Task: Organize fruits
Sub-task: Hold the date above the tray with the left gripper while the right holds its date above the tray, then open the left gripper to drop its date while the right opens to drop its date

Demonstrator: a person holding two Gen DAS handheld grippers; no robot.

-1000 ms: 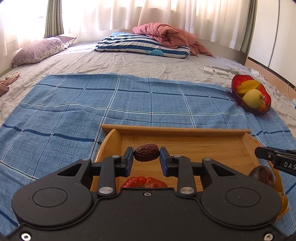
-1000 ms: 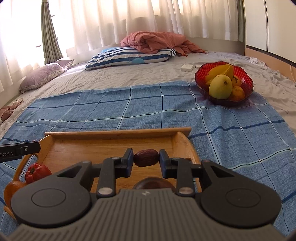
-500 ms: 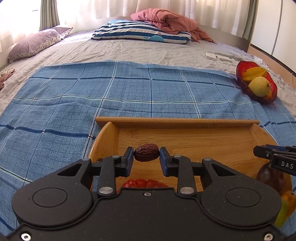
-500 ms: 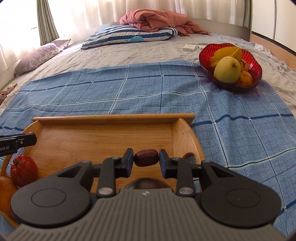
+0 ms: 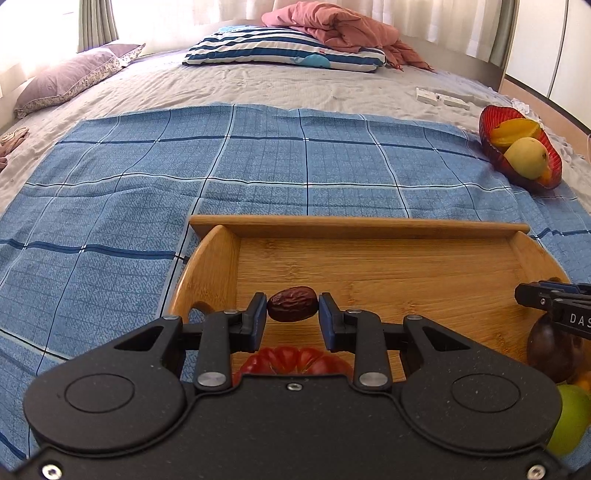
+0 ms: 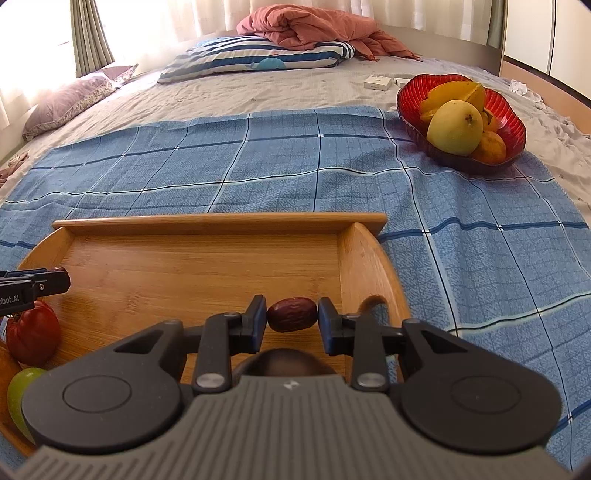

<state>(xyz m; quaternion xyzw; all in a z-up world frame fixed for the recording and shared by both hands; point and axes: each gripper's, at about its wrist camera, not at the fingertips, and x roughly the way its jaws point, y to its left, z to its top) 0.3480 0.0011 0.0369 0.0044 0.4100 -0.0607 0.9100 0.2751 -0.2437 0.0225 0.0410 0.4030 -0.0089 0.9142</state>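
Left gripper [image 5: 292, 310]: blue pads clamped on a wrinkled dark red date [image 5: 292, 309], one pad at each end, fruit lying crosswise between the fingertips. Right gripper [image 6: 291, 309]: same hold, pads pressed against both ends of a second date [image 6: 291, 308], also crosswise. Both dates hang over the floor of a bamboo tray [image 5: 354, 226]; whether either touches the wood cannot be told from these angles. Just below and behind the left fingers, a ribbed red tomato [image 5: 293, 360] sits on the tray, partly hidden by the gripper body. Just below the right fingers, a dark rounded fruit [image 6: 284, 363] shows above the gripper housing, blurred, kind uncertain. To the right of the left fingers, the tip of the other gripper pokes in over the tray's right end, above a dark purple fruit [image 5: 550, 349]; a green fruit [image 5: 570, 417] lies nearer the camera, at the frame edge. Beyond the fingers the tray floor is bare wood up to its far wall. The tray rests on a blue checked cloth [image 5: 258, 166] spread over a grey bed. Well beyond the fingers and to the right, near the cloth's far right corner, a red glass bowl [image 6: 517, 122] holds a yellow-green pear-like fruit [image 6: 456, 127], a starfruit [image 6: 458, 92] and an orange one. At the head of the bed: a striped pillow [image 5: 280, 53], a pink blanket [image 5: 332, 29], a mauve pillow [image 5: 70, 79] far left.
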